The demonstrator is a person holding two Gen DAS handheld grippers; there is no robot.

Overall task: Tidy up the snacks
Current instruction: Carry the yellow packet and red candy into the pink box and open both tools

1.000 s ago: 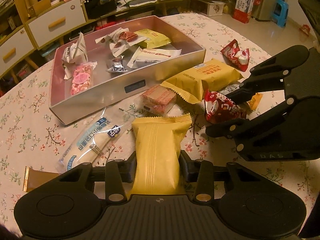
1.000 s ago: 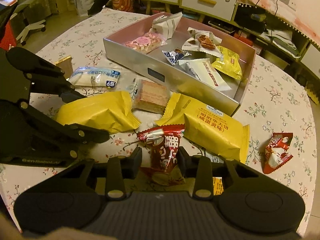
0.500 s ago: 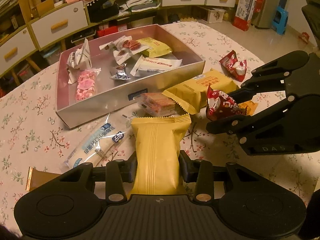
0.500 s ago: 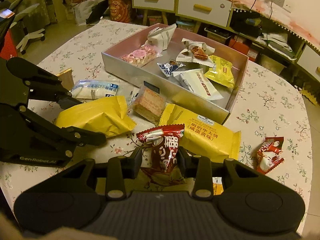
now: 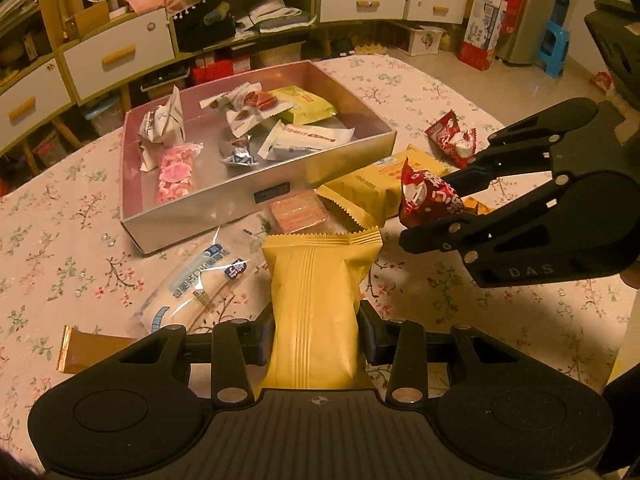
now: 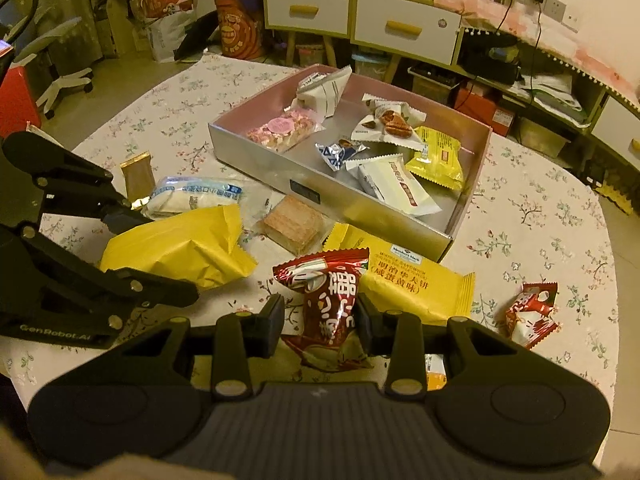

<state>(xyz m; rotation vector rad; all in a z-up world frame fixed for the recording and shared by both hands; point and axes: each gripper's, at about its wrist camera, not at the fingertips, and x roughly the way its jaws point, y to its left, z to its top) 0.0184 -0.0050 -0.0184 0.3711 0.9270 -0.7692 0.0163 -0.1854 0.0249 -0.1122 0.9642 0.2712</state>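
My left gripper (image 5: 316, 330) is shut on a plain yellow snack packet (image 5: 314, 300), held above the floral table; the packet also shows in the right wrist view (image 6: 180, 246). My right gripper (image 6: 320, 316) is shut on a red snack packet (image 6: 326, 304), lifted off the table; it also shows in the left wrist view (image 5: 430, 200). The silver box (image 5: 240, 196) with a pink inside stands ahead of both grippers and holds several snacks. The box also shows in the right wrist view (image 6: 360, 208).
On the table in front of the box lie a large yellow packet (image 6: 416, 280), a pink wafer pack (image 6: 294, 224), a clear white-blue packet (image 5: 192, 286), a gold bar (image 5: 88, 350) and a second red packet (image 6: 530, 314). Drawers and shelves stand behind.
Both grippers have risen and drawn back from the table with their packets. The red packet has come up off the table. The box looks farther away.
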